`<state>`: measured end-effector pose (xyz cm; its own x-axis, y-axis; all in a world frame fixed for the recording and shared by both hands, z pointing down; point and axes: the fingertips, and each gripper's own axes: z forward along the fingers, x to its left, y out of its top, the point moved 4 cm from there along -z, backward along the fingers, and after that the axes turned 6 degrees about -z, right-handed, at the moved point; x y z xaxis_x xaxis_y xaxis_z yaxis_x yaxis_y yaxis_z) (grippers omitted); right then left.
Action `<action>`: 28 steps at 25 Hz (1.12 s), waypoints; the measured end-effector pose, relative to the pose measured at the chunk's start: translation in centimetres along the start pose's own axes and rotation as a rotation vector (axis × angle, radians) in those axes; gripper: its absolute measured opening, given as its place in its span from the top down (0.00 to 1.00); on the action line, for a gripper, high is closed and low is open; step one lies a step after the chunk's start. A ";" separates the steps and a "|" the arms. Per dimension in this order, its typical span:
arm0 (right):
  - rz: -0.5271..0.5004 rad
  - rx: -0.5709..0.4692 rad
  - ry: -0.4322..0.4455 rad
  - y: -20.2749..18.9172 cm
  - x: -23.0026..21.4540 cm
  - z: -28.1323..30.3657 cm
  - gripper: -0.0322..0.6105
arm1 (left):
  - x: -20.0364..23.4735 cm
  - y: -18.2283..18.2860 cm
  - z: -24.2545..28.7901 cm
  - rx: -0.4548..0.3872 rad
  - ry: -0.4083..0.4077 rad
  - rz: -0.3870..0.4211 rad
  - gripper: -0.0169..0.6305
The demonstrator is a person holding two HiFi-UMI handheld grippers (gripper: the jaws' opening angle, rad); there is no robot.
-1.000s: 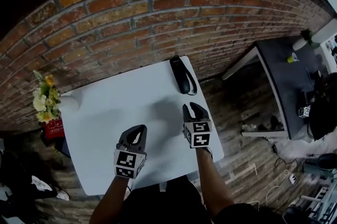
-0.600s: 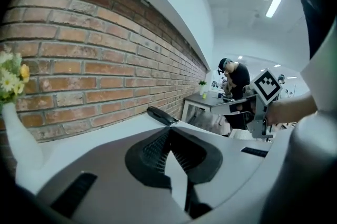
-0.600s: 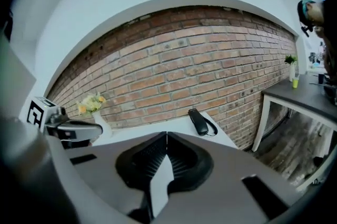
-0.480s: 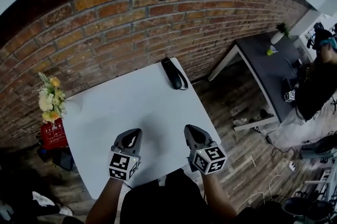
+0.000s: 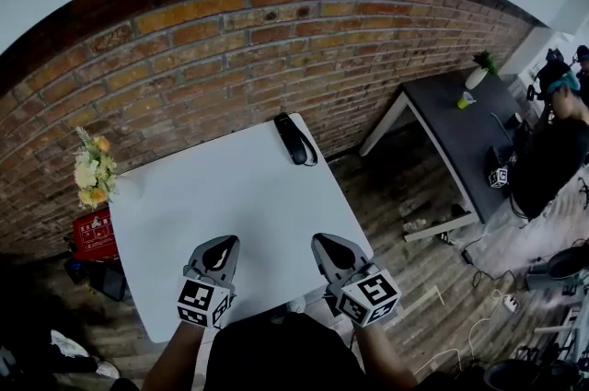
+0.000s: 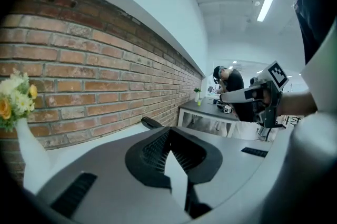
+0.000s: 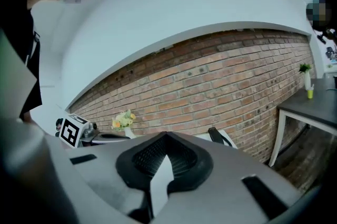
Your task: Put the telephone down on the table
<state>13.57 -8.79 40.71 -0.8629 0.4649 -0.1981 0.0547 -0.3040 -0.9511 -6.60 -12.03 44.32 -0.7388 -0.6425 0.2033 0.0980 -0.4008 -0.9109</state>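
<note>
The black telephone lies flat on the white table at its far right corner, close to the brick wall; it also shows as a dark handset in the left gripper view and past the jaws in the right gripper view. Both grippers hover over the table's near edge, far from the telephone. My left gripper is shut with nothing in it. My right gripper is shut and empty too. In each gripper view the jaws meet at the tip, left and right.
Yellow and white flowers in a white vase stand at the table's far left corner, with a red box below. A dark side table stands to the right, and a person sits beyond it. A brick wall backs the table.
Both grippers have drawn back from mid-table to its near edge. The right gripper's jaws, apart a second ago, have closed. The telephone has stayed in place.
</note>
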 end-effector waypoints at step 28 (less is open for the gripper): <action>-0.019 -0.012 0.023 -0.1 -5.8 -5.9 0.92 | -5.5 1.5 1.0 -0.058 0.105 -0.036 0.95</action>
<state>21.51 -6.52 40.55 -0.8522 0.4893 -0.1854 0.0446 -0.2852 -0.9574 -1.69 -9.77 42.23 -0.8070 -0.5556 0.2003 0.0337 -0.3819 -0.9236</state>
